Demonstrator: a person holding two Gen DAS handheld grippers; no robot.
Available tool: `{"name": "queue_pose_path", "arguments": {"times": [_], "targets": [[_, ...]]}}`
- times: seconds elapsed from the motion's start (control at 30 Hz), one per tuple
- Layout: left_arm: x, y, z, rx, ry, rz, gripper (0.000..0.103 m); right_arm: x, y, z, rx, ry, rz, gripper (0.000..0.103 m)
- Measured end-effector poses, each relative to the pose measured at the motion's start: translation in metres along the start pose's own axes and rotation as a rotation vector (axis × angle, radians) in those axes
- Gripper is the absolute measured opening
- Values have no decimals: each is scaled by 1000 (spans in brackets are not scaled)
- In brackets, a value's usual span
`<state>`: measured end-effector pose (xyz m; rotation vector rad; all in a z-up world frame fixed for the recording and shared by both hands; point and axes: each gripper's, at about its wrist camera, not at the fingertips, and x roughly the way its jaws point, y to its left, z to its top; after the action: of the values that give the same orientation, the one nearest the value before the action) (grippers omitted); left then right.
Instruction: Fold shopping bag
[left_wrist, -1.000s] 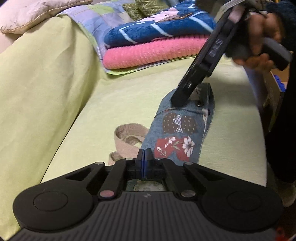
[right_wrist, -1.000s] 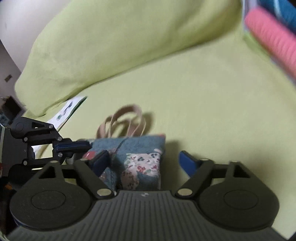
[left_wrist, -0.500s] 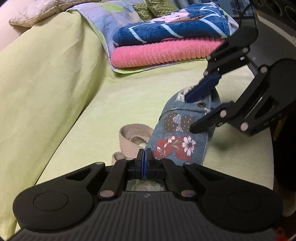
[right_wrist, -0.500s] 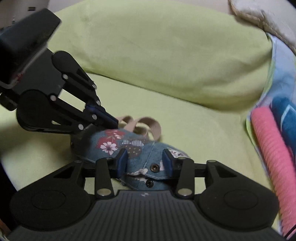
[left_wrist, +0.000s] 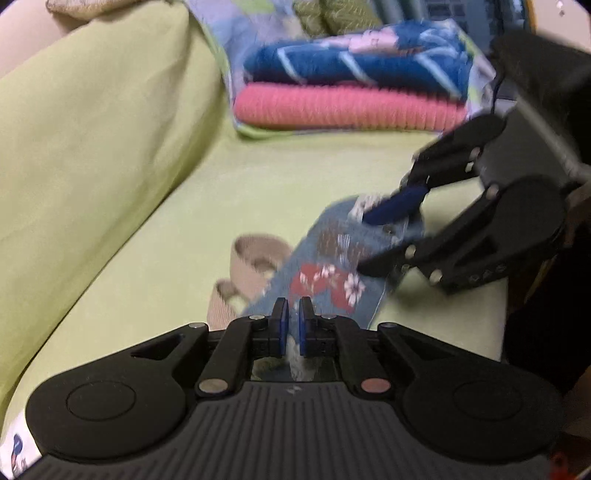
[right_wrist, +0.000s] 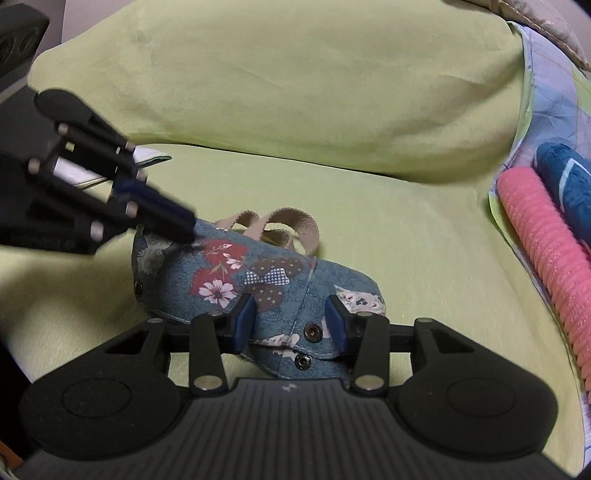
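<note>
I have the bag (right_wrist: 258, 284), folded to a narrow strip, lying on the green sofa seat (right_wrist: 406, 236), near its front edge. Left tongs (left_wrist: 290, 326): narrow, pinched on the bag's one end, fabric visible between the pads. Right tongs (right_wrist: 290, 321): half-wide, straddling the other end by the snaps (right_wrist: 313, 331); I judge the pads are pressing the cloth, but the contact is not sharp.

Risks:
- The left grip holds only a thin edge; a pull along the strip could slip it free and let the fold spring open.
- The straps (right_wrist: 280, 225) hang loose off the far side and could get trapped in the next fold.
- If the right tongs grab only the top layer, the lower flap stays behind and the fold skews.

Orientation: the long axis runs from tongs to tongs, left to right in the right wrist view, straps toward the backrest (right_wrist: 295, 81).
</note>
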<state>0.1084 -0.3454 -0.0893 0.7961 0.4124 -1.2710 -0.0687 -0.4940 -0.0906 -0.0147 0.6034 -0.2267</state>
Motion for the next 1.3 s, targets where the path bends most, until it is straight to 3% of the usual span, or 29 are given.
{"name": "queue_pose_path", "arguments": {"times": [0.7, 1.3], "targets": [[7, 2, -7, -97, -9, 11, 2, 2, 3, 6, 51, 28, -1, 41], [8, -4, -6, -99, -9, 41, 2, 3, 8, 6, 75, 35, -33, 41]]}}
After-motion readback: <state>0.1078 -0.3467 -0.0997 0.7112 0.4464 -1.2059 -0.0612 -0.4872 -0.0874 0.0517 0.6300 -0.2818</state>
